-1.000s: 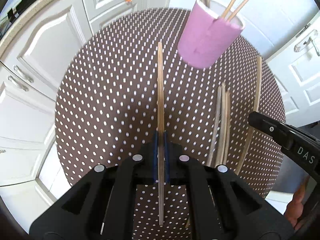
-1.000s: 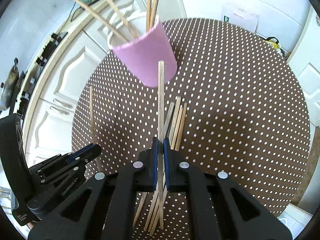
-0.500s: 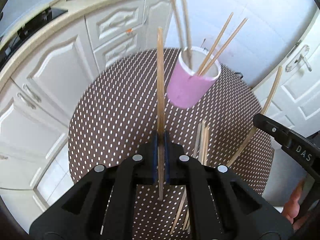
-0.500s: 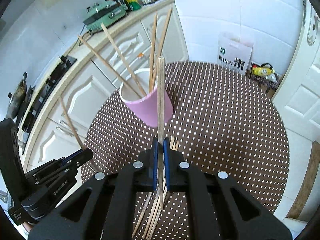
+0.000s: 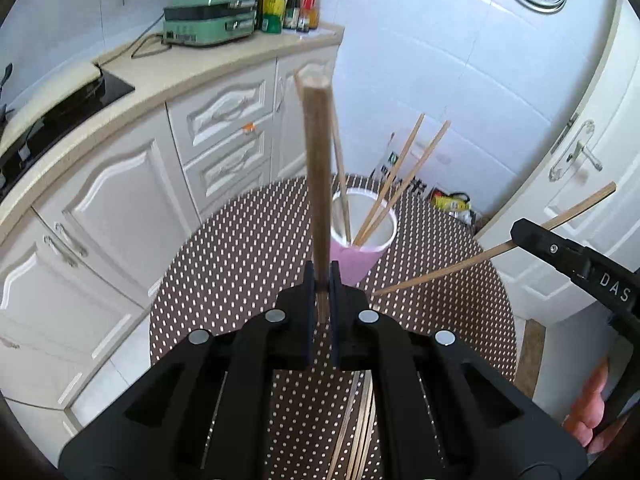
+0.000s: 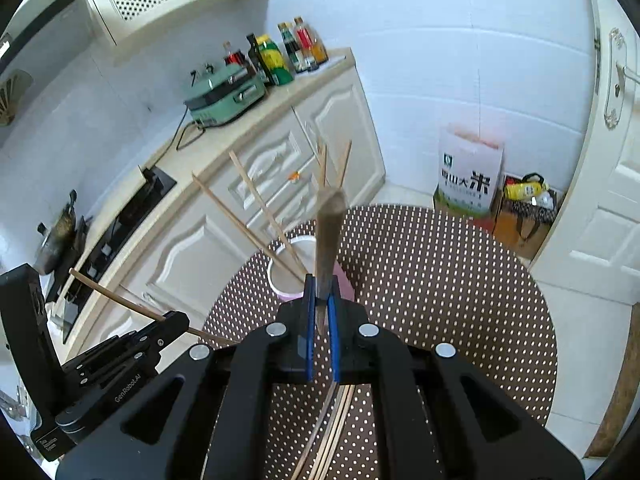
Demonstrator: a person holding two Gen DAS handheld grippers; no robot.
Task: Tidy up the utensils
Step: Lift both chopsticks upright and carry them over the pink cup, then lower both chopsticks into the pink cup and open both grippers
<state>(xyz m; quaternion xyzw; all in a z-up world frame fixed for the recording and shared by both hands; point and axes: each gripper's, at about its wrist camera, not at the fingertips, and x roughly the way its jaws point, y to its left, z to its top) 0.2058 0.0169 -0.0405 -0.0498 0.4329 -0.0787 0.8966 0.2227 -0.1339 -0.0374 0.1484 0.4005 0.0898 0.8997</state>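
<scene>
Chopsticks, one clamped in each shut gripper, left gripper and right gripper, are raised for dropping into the pink cup at twelve o'clock.

Left hand-held gripper clamped, angled downward; right hand-held gripper likewise.

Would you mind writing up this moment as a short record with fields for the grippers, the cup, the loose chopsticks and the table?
left gripper: shut on one chopstick
right gripper: shut on another chopstick
pink cup: upright on the table, several chopsticks leaning in it
loose chopsticks: a few lying on the table near the grippers
table: round, brown cloth with white dots
</scene>
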